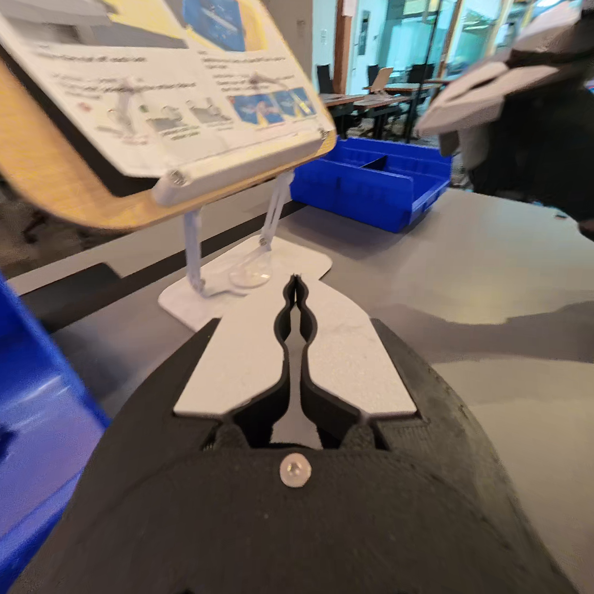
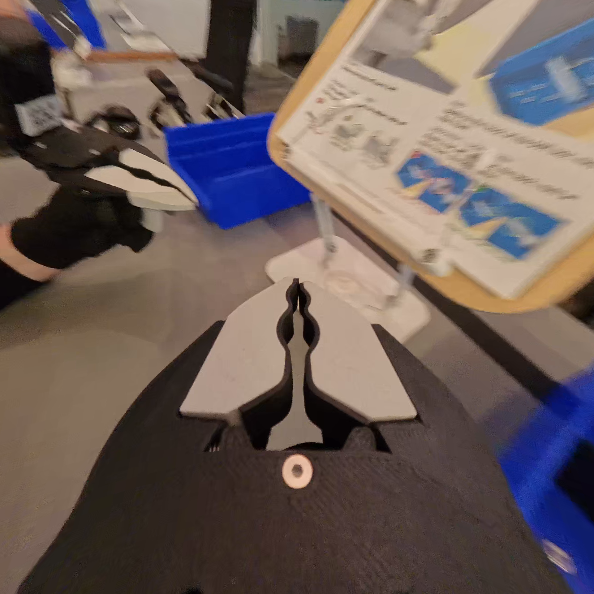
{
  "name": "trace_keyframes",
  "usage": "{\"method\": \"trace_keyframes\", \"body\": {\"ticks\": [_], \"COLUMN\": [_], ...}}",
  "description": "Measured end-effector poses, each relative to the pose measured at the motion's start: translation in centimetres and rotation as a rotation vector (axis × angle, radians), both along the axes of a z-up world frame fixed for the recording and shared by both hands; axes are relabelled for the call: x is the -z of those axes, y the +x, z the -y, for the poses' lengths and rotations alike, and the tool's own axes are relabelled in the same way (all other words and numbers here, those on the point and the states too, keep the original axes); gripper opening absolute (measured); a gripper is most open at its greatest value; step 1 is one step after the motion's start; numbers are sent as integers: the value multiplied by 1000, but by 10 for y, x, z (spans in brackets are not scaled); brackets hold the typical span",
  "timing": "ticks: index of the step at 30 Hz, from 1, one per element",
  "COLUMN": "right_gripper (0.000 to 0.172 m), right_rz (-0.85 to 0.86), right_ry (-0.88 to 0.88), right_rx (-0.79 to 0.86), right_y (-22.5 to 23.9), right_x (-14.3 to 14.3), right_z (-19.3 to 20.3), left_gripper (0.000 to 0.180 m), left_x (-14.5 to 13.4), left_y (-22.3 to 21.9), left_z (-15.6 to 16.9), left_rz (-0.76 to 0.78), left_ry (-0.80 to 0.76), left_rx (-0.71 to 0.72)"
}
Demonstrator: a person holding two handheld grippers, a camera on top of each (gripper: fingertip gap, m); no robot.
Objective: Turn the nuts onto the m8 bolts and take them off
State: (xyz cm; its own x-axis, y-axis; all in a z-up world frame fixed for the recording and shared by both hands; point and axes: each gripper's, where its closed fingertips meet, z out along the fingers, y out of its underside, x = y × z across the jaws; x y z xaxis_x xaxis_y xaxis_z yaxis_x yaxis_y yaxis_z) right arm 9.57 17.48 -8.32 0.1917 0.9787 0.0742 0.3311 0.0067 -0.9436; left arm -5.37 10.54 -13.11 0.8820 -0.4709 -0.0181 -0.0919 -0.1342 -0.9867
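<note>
Both tongs are closed on nothing: the left gripper (image 1: pixel 296 279) and right gripper (image 2: pixel 296 283) hover with tips together above the grey table (image 1: pixel 466 257), before the white stand (image 1: pixel 193 305) bearing an instruction sheet (image 1: pixel 180 96). No nuts or bolts are discernible; a blue bin (image 1: pixel 369 193) sits behind.

The printed instruction sheet (image 1: pixel 167 96) on the tilted stand bears writing, too blurred to read.
</note>
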Motion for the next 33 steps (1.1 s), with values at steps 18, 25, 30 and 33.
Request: {"method": "trace_keyframes", "body": {"ticks": [18, 25, 30, 33], "right_gripper": [0, 0, 0, 0], "right_rz": [43, 58, 69, 71], "right_ry": [-107, -101, -102, -101], "right_rx": [-131, -158, -169, -171], "right_y": [-83, -83, -83, -83], "right_x": [129, 131, 133, 133], "right_z": [40, 45, 47, 48], "left_gripper": [31, 44, 43, 45], "left_x": [56, 102, 122, 135], "left_y": [-197, -233, -246, -256], "left_z": [-7, -37, -47, -45], "left_rz": [14, 8, 27, 29], "left_ry": [-489, -943, -1060, -1131], "left_rx": [-578, -608, -657, -690]}}
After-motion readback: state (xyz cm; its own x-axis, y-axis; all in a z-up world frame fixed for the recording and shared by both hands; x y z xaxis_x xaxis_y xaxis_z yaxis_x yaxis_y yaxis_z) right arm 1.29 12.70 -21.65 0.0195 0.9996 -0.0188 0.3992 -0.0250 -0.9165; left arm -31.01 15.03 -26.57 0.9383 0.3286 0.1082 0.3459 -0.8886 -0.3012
